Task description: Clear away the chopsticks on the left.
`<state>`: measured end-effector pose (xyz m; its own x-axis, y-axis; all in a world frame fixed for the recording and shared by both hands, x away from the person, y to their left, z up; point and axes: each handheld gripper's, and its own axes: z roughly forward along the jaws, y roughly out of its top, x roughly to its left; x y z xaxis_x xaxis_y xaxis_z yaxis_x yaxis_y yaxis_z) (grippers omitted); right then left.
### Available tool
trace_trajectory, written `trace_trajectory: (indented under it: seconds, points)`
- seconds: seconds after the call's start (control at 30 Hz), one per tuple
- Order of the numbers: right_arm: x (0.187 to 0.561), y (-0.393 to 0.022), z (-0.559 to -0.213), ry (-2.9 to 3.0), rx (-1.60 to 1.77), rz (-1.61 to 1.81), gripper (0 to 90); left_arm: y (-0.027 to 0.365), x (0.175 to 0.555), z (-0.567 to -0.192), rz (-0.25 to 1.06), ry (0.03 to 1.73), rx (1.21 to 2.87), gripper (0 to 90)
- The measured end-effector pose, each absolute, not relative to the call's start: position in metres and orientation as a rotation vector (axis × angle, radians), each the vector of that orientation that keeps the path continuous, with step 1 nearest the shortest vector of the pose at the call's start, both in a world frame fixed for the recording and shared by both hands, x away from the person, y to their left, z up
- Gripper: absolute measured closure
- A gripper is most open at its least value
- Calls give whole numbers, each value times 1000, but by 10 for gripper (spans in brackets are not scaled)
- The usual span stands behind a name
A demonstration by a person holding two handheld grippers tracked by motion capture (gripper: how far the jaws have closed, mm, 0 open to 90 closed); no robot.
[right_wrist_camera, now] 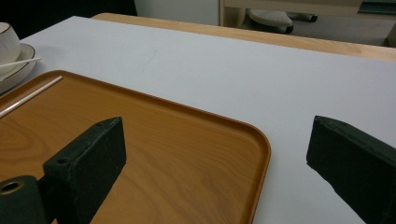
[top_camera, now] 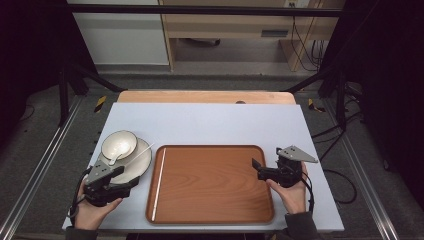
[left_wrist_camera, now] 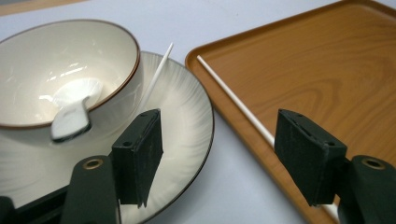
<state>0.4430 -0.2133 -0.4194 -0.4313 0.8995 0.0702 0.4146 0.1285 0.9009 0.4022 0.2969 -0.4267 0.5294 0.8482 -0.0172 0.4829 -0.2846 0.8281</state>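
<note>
We hold our left gripper with its jaws parted and nothing between them, one pad over the plate, the other over the near edge of the tray. One white chopstick lies along the tray's left edge; the other leans on the plate beside the bowl. Our right gripper rests released at the tray's right edge.

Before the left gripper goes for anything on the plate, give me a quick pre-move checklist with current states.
1. Left gripper open, nothing between its fingers: ok.
2. Right gripper open and empty over the tray corner: ok.
3. Bowl sits on the plate, spoon inside: ok.
4. One chopstick leans on the plate beside the bowl: ok.
5. Other chopstick lies in the tray by its left edge: ok.
6. Whether the leaning chopstick will stay put: cannot tell.
</note>
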Motion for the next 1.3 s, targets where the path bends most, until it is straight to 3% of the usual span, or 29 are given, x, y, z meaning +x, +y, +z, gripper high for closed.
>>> trace_trajectory:
  seconds: [0.4,1.3]
  points:
    - [444,-213,-421,1918,1263,1256,50,322,412,-441,574,1158,1980,365]
    - [445,-211,-422,1930,1255,1258,52,333,447,-456,570,1189,2088,756]
